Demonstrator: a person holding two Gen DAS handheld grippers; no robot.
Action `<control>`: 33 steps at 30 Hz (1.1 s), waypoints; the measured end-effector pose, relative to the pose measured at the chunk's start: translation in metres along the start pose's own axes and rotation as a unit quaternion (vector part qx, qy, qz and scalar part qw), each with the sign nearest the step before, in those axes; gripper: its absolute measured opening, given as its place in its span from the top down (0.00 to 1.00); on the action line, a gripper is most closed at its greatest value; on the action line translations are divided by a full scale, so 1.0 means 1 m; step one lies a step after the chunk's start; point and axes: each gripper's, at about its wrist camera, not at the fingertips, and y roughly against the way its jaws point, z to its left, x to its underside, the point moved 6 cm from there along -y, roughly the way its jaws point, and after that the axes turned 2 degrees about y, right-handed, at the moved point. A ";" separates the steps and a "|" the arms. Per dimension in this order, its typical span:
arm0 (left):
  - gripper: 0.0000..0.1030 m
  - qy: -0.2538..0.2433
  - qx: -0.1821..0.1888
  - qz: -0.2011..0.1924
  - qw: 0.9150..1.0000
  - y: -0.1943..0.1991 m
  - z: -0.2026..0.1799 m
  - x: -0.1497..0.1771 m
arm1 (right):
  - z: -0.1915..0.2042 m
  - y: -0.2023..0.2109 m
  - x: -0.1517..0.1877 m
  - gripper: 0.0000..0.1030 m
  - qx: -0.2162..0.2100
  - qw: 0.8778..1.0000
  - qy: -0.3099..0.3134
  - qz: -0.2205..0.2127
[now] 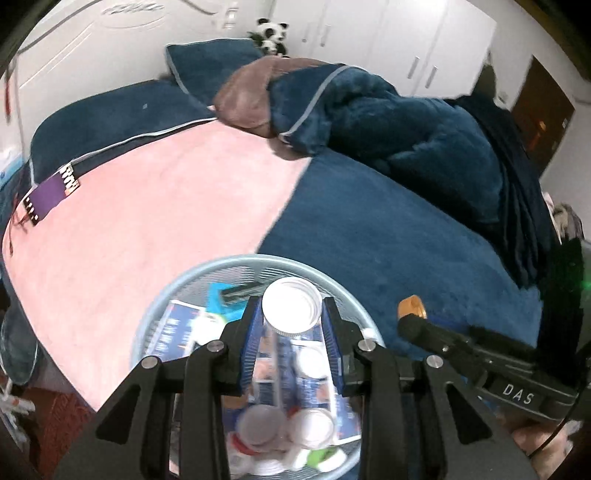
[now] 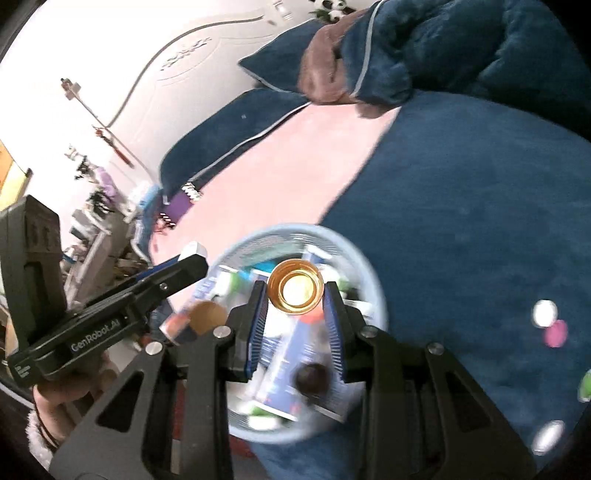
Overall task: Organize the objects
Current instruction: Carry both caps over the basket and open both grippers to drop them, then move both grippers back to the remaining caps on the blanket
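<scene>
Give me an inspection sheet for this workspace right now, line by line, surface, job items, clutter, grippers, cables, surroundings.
Surface: bed with a pink and dark blue cover.
Job's things: light blue mesh basket on the bed, holding cartons, lids and small containers; white cap; amber cap.
Clutter: loose small caps on the blue cover; purple strip at the bed's edge.
Grippers: left gripper shut on the white cap above the basket; right gripper shut on the amber cap above the basket.
Cables: thin red cord beside the purple strip.
Surroundings: pillows, bunched blue blanket, panda toy, white wardrobe.
</scene>
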 end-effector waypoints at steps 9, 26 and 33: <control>0.01 0.024 -0.041 0.020 0.999 -0.009 0.028 0.026 | -0.009 -0.004 0.006 0.22 -0.052 0.996 -0.076 -0.008; 0.01 -0.004 -0.094 0.002 0.996 0.003 0.016 0.039 | -0.035 0.023 0.023 0.00 0.094 0.995 -0.013 0.002; 0.01 -0.016 -0.091 0.007 0.996 -0.003 0.001 0.043 | -0.052 0.028 0.032 0.00 0.110 0.994 -0.024 0.009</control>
